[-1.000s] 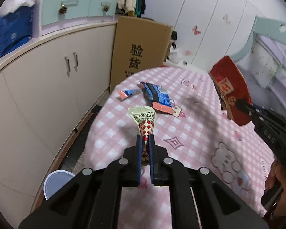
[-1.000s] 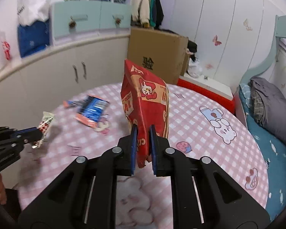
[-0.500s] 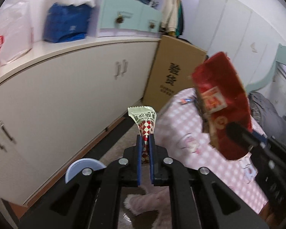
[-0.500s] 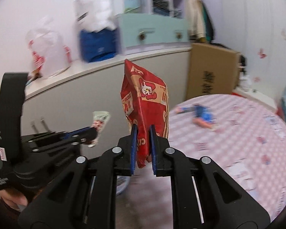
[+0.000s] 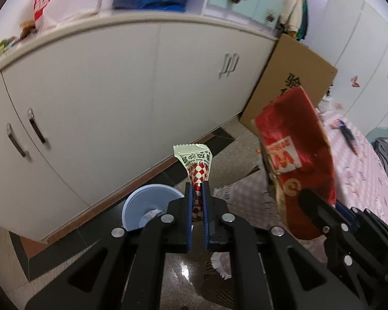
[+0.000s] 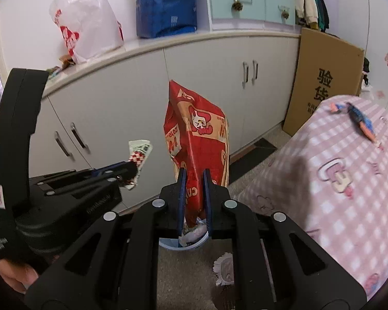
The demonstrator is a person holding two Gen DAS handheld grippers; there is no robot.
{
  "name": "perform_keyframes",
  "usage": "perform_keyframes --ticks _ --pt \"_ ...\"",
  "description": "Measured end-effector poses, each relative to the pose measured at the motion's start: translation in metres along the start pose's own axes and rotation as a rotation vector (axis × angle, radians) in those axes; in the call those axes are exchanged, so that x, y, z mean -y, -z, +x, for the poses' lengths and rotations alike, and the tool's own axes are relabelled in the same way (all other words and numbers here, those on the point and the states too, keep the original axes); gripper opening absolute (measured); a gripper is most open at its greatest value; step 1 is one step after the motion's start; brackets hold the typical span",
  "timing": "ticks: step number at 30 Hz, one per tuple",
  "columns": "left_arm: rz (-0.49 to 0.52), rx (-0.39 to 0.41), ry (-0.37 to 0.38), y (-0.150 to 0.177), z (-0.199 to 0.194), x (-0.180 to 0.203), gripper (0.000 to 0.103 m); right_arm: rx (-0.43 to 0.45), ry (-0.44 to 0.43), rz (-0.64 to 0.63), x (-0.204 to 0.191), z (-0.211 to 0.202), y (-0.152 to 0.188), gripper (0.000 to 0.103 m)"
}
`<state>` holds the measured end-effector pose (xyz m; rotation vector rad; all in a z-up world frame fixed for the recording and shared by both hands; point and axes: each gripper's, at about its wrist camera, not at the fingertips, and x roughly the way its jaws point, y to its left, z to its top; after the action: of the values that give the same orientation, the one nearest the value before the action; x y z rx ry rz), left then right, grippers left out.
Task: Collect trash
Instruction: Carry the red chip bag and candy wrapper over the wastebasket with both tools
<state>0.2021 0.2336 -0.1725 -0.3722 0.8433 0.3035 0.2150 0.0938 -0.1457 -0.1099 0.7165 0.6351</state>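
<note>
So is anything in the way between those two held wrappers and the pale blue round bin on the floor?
Nothing visible. The pale blue round bin sits open below the small checkered wrapper and red snack bag, partly hidden by the gripper bodies.

The pale blue bin (image 6: 183,244) sits mostly hidden behind the right gripper (image 6: 194,180) and the red snack bag (image 6: 198,139) it clamps; its contents look like crumpled paper, perhaps. On the pink checked table (image 6: 349,193), the blue wrappers (image 6: 362,121) are smeared, their print unreadable.
</note>
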Motion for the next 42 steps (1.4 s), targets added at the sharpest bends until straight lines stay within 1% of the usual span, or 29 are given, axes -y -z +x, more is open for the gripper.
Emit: perform_keyframes --ticks 8,10,11,12,13,14,15,20,32,42 --pt "-0.035 -0.046 -0.021 -0.006 0.034 -0.025 0.007 -0.022 0.002 0.009 -0.007 0.031 0.003 0.013" --pt "-0.030 -0.034 -0.037 -0.006 0.038 -0.026 0.009 -0.025 0.002 0.014 -0.008 0.037 0.003 0.013" --pt "-0.023 -0.024 -0.054 -0.004 0.037 -0.025 0.013 -0.024 0.005 0.017 -0.008 0.039 0.003 0.013" --pt "-0.017 -0.014 -0.095 -0.005 0.040 -0.025 0.034 -0.031 0.007 0.018 -0.008 0.043 0.003 0.013" --pt "-0.020 -0.010 -0.105 -0.006 0.041 -0.026 0.058 -0.035 0.005 0.022 -0.007 0.045 0.004 0.013" --pt "-0.028 -0.007 -0.095 -0.006 0.041 -0.028 0.062 -0.040 0.004 0.024 -0.007 0.048 0.004 0.013" --pt "-0.040 -0.008 -0.083 -0.005 0.042 -0.031 0.062 -0.045 0.004 0.024 -0.005 0.049 0.005 0.013" --pt "-0.035 -0.022 -0.093 -0.004 0.045 -0.032 0.062 -0.060 -0.005 0.024 -0.007 0.054 0.007 0.013" --pt "-0.019 0.002 -0.099 -0.007 0.034 -0.025 0.062 -0.062 -0.019 0.018 -0.011 0.054 0.002 0.013" --pt "-0.026 0.002 -0.107 -0.006 0.031 -0.029 0.062 -0.067 -0.026 0.017 -0.013 0.054 0.004 0.013"
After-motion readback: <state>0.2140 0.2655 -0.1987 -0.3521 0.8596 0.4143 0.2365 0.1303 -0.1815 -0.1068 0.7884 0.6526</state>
